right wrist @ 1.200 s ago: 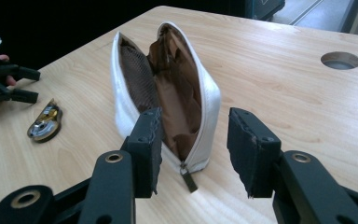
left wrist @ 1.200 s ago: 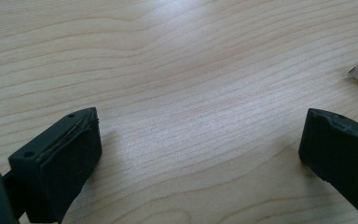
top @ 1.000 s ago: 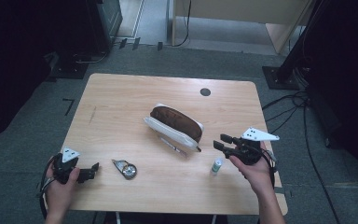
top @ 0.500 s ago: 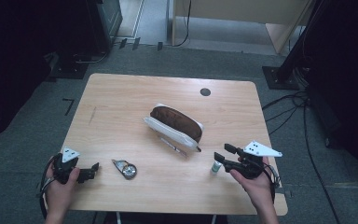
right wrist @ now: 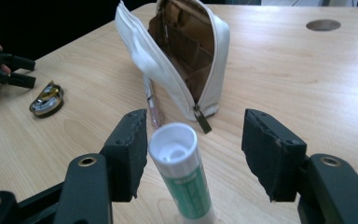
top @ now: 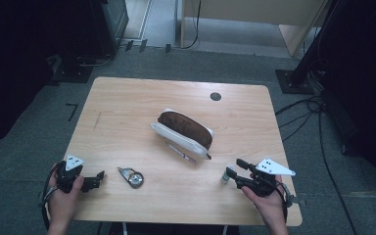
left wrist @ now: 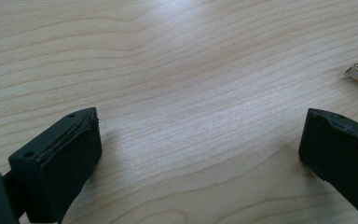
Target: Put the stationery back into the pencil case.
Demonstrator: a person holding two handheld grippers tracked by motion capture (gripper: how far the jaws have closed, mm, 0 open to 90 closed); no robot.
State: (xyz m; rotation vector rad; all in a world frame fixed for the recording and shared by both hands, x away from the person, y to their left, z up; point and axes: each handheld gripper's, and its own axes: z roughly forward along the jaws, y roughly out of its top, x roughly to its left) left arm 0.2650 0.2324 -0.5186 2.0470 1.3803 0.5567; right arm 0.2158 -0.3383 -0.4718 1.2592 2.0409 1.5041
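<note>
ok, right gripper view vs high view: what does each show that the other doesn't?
Right gripper view: the brown pockets inside the open pouch, and the glue stick standing between the right gripper jaws, untouched. High view: both forearms, floor, stands, cables. Shared: the pouch, stick, pen, round metal item, left gripper, table.

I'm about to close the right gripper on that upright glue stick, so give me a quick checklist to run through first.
1. Right gripper open: ok, jaws spread wide.
2. Glue stick between the jaws: ok, though nearer one jaw than the other.
3. Glue stick upright: ok, standing on the table, leaning slightly.
4. Pouch open to receive it: ok, zip undone, mouth gaping.
5. Pen beside the pouch clear of the jaws: ok.
6. Left gripper out of the way: ok, open at the table's near left.
</note>
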